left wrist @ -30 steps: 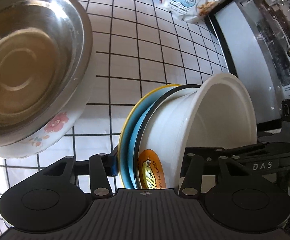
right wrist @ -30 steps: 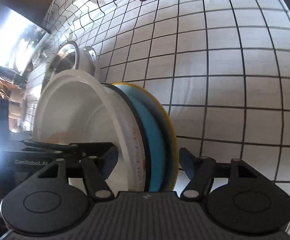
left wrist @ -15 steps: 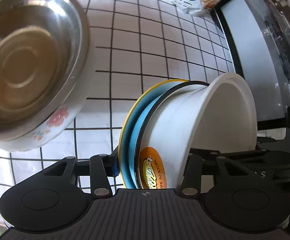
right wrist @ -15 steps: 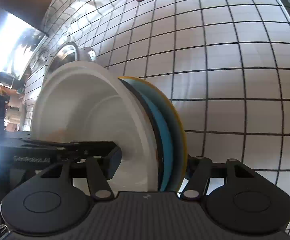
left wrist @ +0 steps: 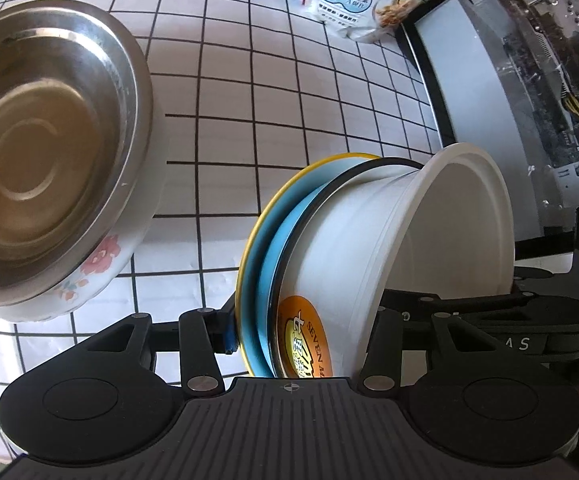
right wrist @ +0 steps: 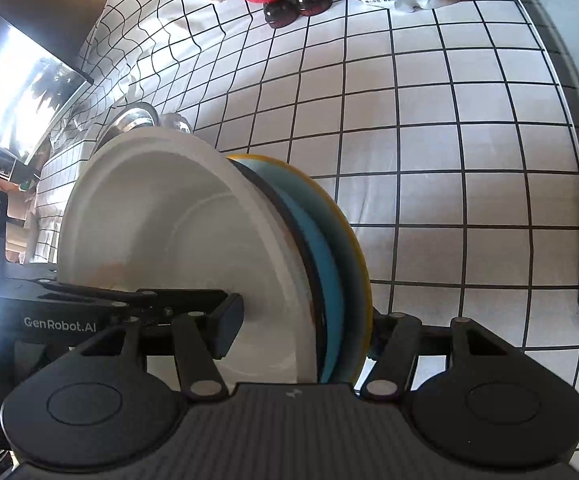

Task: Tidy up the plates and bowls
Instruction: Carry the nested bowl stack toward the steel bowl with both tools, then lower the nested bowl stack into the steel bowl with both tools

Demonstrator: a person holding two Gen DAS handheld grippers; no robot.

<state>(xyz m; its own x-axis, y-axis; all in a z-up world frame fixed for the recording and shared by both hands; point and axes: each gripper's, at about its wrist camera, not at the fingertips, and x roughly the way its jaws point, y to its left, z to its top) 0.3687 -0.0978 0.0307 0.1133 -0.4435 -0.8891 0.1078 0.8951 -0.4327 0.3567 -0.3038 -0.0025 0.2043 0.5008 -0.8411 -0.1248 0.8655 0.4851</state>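
Gripping the tipped white bowl (left wrist: pixel 369 264) and plates (left wrist: pixel 261 264) — now lifted nearer both cameras.

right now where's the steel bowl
In the left wrist view the steel bowl sits at upper left, nested inside a floral bowl on the grid tablecloth, left of the held white bowl and plates.

Plate-and-bowl stack (left wrist: pixel 329 264) between left gripper (left wrist: pixel 301 340) fingers (left wrist: pixel 225 332)

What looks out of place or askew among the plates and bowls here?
The white plastic bowl with the blue plate and yellow-rimmed plate behind it stands on edge, clamped between both grippers. The steel bowl nested in the floral bowl looks normal.
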